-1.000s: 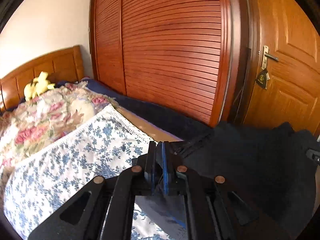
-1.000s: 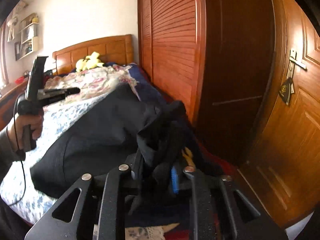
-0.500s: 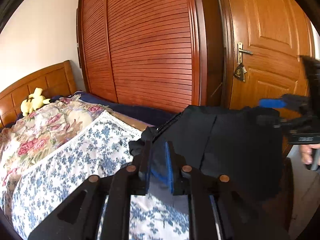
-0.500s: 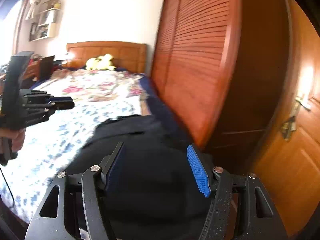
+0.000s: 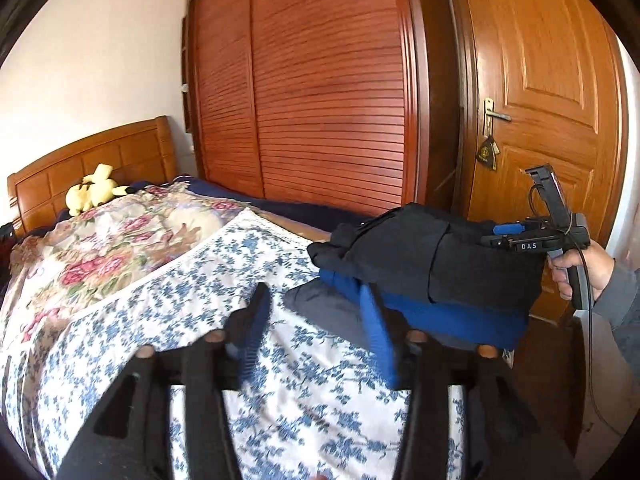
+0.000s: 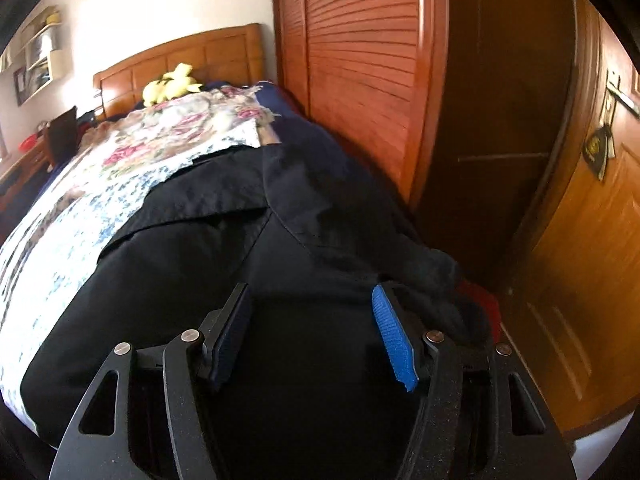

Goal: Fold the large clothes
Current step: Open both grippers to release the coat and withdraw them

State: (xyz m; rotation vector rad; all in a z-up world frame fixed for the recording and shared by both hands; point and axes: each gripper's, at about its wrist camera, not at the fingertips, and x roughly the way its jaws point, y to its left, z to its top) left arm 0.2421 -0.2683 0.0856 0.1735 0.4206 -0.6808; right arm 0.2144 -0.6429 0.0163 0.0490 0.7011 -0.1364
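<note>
A dark navy garment (image 5: 432, 256) lies folded in a thick bundle at the bed's near right corner, its blue lining (image 5: 460, 316) showing along the lower edge. My left gripper (image 5: 314, 300) hangs just left of it over the bedspread; its jaws are opening with nothing between them. In the right wrist view the garment (image 6: 240, 248) fills the foreground. My right gripper (image 6: 310, 296) hovers low over it, jaws wide and closing slightly, pads not pressing cloth. The left wrist view shows the right gripper (image 5: 508, 232) at the bundle's far side, held by a hand (image 5: 580, 264).
A blue-flowered white bedspread (image 5: 200, 292) covers the bed, with a rose-patterned quilt (image 5: 120, 240) and a yellow plush toy (image 5: 94, 190) near the wooden headboard (image 5: 100, 152). A louvred wardrobe (image 5: 332, 100) and a wooden door (image 5: 552, 80) stand close beyond the bed.
My left gripper let go of the dark cloth, opened and drew back to the left. My right gripper released the bunched cloth and dropped over the folded garment.
</note>
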